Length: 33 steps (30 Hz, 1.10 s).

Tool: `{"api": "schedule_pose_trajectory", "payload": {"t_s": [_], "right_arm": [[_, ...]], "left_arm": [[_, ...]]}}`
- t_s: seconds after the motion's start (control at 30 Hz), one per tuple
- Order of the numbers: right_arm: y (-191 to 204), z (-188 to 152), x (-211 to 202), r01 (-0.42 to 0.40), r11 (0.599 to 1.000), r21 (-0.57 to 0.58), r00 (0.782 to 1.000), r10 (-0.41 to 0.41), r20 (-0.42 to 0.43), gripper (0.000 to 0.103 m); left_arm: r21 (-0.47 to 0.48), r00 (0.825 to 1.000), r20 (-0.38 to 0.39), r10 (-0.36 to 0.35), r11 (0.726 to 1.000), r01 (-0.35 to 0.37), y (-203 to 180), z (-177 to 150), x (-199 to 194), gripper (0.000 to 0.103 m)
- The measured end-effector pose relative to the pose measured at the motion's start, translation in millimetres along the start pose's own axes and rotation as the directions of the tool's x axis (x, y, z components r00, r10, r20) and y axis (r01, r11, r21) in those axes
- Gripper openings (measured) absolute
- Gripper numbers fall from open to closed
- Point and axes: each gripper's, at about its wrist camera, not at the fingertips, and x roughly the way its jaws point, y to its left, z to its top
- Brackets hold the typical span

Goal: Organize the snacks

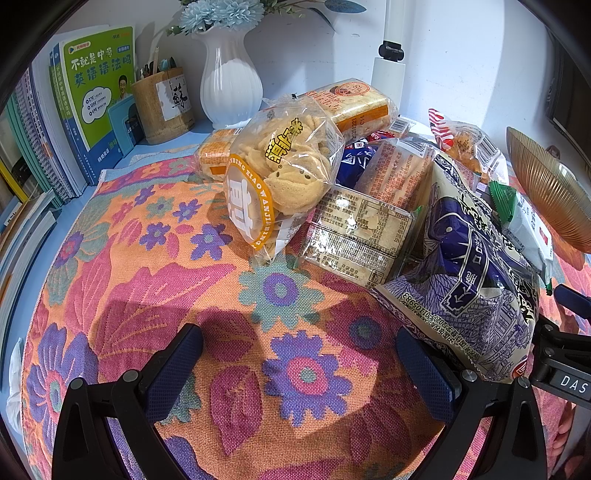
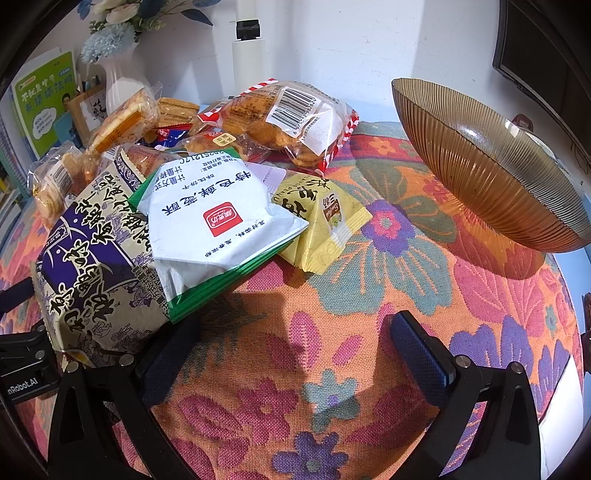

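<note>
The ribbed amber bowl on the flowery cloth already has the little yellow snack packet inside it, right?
No. The ribbed amber bowl holds no packet; the right wrist view shows the yellow snack packet lying on the flowery cloth beside it, tucked against the white-and-green packet.

- A floral woven cloth [image 1: 122, 258] in orange, pink and purple covers the tabletop.
- A white ribbed vase [image 1: 231, 79] holding pale blue flowers [image 1: 218, 14] stands at the back against the wall.
- Just left of the vase sits a wooden pen holder [image 1: 162, 105] with a paper label.
- A green-covered book [image 1: 99, 81] leans upright beside a row of books [image 1: 37, 140].
- A white post with a black clamp [image 2: 249, 48] rises behind.
</note>
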Motion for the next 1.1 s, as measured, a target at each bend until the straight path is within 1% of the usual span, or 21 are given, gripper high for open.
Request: {"api": "schedule_pose_trajectory", "payload": {"t_s": [0.1,0.2,0.83,0.93,1.0,1.07,1.1], "right_arm": [[-1,-1,-1,-0.005,1.0,-0.005,1.0,0.005,0.0,0.103],[-4,-2,-1,-0.031,0.999,-0.012,1.0,0.031,0.002,0.103],[-3,-3,-2,-0.041,0.999,-0.027,0.999,0.041,0.001,0.103],[-6,-8,-6,-0.072,0.996,-0.058,0.997,0.072,-0.005,0.103],[-11,-13,-11,-0.108,0.991,-0.082,0.994,0.108,-0.009,0.103],[-19,-19,-18,-0.175,0.981,-0.088,0.984,0.176,0.003,0.103],[-27,-22,-23,-0.226,0.972,-0.067,0.974,0.227,0.017,0.103]], "left_arm": [[0.0,1.0,0.0,0.0,1.0,0.0,0,0,0,0.103],[0.0,1.0,0.0,0.0,1.0,0.0,0,0,0,0.103],[0.0,1.0,-0.004,-0.004,1.0,0.004,3,-2,-1,0.103],[0.01,1.0,-0.011,-0.018,1.0,0.018,4,-3,-3,0.103],[0.017,0.999,-0.022,-0.032,0.999,0.032,7,-8,-8,0.103],[0.013,0.999,-0.03,-0.039,0.999,0.039,11,-13,-15,0.103],[0.007,0.999,-0.035,-0.038,0.999,0.039,15,-16,-19,0.103]]}}
